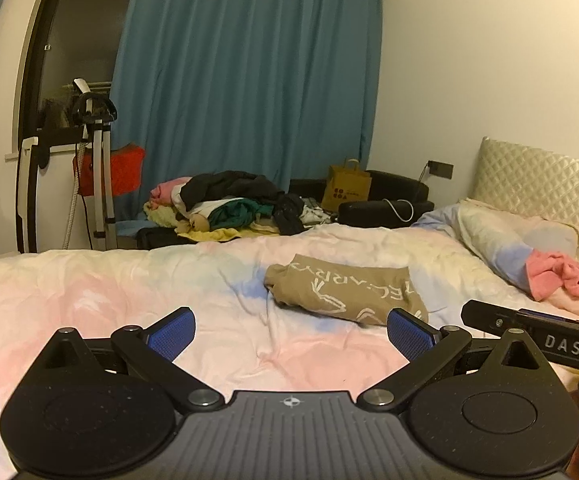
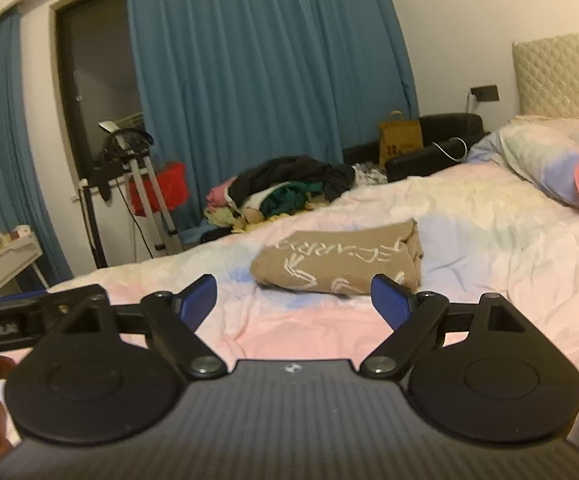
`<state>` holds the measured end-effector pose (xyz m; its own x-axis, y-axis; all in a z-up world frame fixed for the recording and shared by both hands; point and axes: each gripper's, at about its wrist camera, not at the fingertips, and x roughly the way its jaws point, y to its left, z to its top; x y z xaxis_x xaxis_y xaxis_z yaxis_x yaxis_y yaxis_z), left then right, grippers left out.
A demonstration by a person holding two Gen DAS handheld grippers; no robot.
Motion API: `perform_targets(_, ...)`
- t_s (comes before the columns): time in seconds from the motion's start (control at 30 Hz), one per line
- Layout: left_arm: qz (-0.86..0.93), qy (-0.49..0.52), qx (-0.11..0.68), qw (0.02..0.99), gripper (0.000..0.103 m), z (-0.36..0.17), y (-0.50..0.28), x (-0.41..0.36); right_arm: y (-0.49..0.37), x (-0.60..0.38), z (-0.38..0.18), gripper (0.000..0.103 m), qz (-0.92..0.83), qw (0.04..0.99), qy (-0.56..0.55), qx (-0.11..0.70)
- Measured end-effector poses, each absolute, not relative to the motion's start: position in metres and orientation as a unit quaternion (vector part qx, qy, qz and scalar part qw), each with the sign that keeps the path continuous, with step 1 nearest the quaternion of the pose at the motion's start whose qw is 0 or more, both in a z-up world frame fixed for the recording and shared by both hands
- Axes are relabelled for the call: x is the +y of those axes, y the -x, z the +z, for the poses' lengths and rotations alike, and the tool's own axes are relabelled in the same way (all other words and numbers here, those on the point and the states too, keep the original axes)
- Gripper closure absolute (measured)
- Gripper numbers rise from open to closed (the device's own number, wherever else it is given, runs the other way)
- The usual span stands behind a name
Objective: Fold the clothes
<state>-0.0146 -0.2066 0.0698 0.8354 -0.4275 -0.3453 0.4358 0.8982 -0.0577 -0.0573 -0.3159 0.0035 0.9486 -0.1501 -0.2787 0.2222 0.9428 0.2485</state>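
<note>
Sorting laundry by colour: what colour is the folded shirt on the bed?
Tan with white lettering, clearest in the right wrist view.

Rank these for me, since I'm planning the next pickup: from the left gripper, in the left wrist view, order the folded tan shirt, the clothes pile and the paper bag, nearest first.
From the left gripper:
1. Folded tan shirt, on the bed just ahead, slightly right.
2. Clothes pile, beyond the bed's far edge.
3. Paper bag, farther back by the curtain.

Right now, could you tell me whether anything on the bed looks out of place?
The tan shirt lies folded on the bed, but a pink garment sits crumpled against the pillow, unfolded. Both grippers are open and empty.
</note>
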Motion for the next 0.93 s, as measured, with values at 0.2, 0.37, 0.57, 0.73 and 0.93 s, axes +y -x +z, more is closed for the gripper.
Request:
perform_targets(0.2, -0.215, -0.009, 0.182, 0.96, 0.0, 0.0658, 0.013, -0.2027, 0.0517, -0.3128, -0.0029, 0.018, -0.11, 0.976, -0.126, 0.137)
perform_targets(0.37, -0.211, -0.011, 0.187, 0.959, 0.0, 0.065, 0.013, -0.2021, 0.0498, -0.3088, -0.0032, 0.018, -0.108, 0.978, -0.112, 0.139)
perform_targets(0.57, -0.215, -0.001, 0.196, 0.957, 0.0, 0.0645, 0.0124, -0.2, 0.0478, -0.3119, -0.0047, 0.018, -0.111, 0.976, -0.118, 0.145)
perform_targets(0.73, -0.214, -0.001, 0.192, 0.958, 0.0, 0.0666, 0.0153, -0.2, 0.048, -0.3088, -0.0057, 0.018, -0.111, 0.976, -0.115, 0.148)
perform_targets(0.93, -0.215, -0.007, 0.196, 0.957, 0.0, 0.0668, 0.0173, -0.2012, 0.0485, -0.3095, -0.0053, 0.018, -0.111, 0.976, -0.117, 0.149)
